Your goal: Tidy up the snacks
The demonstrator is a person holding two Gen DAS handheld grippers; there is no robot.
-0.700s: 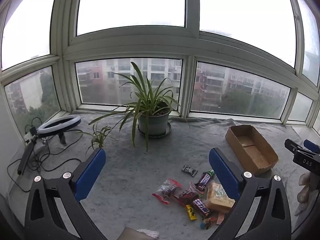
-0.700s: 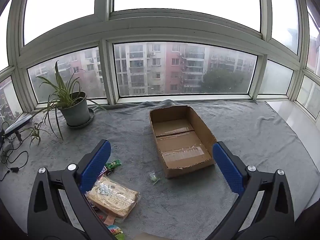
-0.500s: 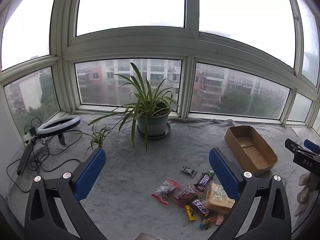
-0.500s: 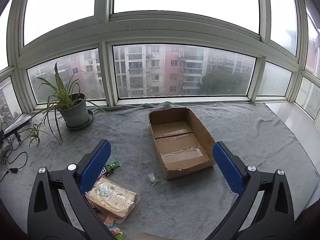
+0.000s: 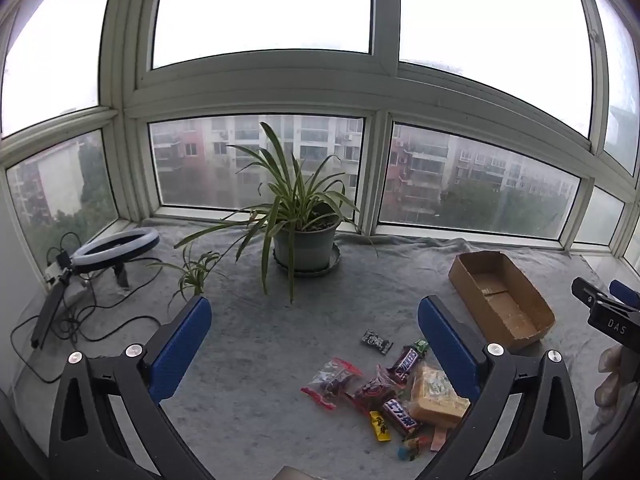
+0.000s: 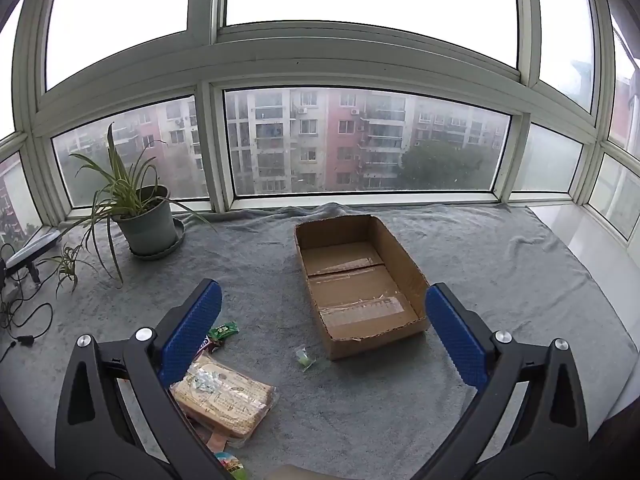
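Note:
A pile of snacks lies on the grey cloth: a wrapped cracker pack (image 5: 436,394) (image 6: 226,398), two Snickers bars (image 5: 407,359), a red-trimmed clear bag (image 5: 331,380), a small black packet (image 5: 376,341), a green candy (image 6: 224,330) and a small clear packet (image 6: 305,357). An empty cardboard box (image 5: 500,300) (image 6: 360,276) stands to the right of the pile. My left gripper (image 5: 316,344) is open and empty, above the cloth left of the pile. My right gripper (image 6: 322,332) is open and empty, above the box's near left corner.
A potted spider plant (image 5: 306,236) (image 6: 146,224) stands by the window at the back. A ring light (image 5: 116,246) with cables lies at the far left. The bare white sill (image 6: 600,248) borders the cloth on the right.
Both views have shifted slightly; the snacks and box sit a touch higher in frame. Nothing was taken hold of and both grippers stay open.

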